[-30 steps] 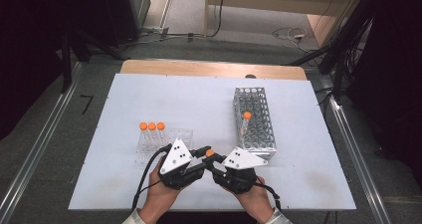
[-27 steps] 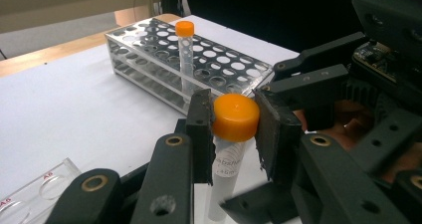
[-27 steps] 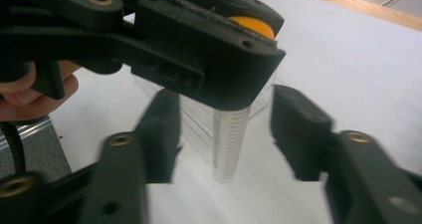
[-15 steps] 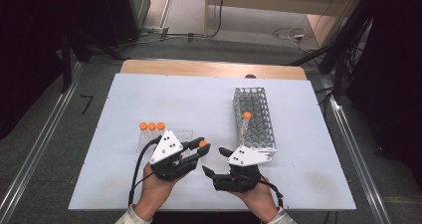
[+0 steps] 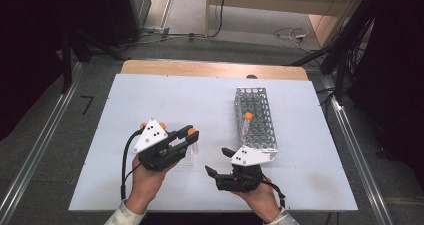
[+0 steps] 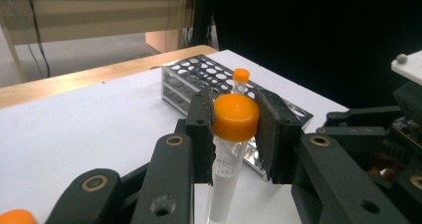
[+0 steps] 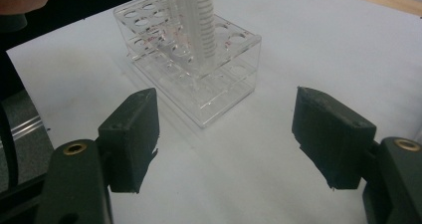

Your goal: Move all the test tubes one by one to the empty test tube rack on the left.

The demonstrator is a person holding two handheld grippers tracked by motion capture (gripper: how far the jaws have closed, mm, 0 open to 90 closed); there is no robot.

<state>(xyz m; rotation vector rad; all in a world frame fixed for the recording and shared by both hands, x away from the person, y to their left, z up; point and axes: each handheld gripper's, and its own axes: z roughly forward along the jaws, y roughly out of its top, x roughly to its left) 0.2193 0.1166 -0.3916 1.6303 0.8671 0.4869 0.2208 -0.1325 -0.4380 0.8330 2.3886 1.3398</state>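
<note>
My left gripper (image 5: pixel 188 135) is shut on the orange cap of a clear tube (image 6: pixel 236 117), which hangs upright from the jaws just above a clear acrylic rack (image 7: pixel 199 69). In the right gripper view the tube's body (image 7: pixel 199 20) hangs over that rack's holes. My right gripper (image 5: pixel 216 160) sits to the right of it, pointing left; its jaws have just opened wide and nothing is between them. A metal mesh rack (image 5: pixel 256 120) stands farther right and holds one orange-capped tube (image 5: pixel 248 116).
Two more orange caps (image 5: pixel 162 126) show behind the left gripper's grey plate, over the clear rack. The white table (image 5: pixel 150 95) has bare room at the left and far side. A wooden edge (image 5: pixel 210 69) runs along its back.
The right gripper's jaws have spread apart and let go of the tube. The left gripper has carried the tube up and to the left, away from the right gripper.
</note>
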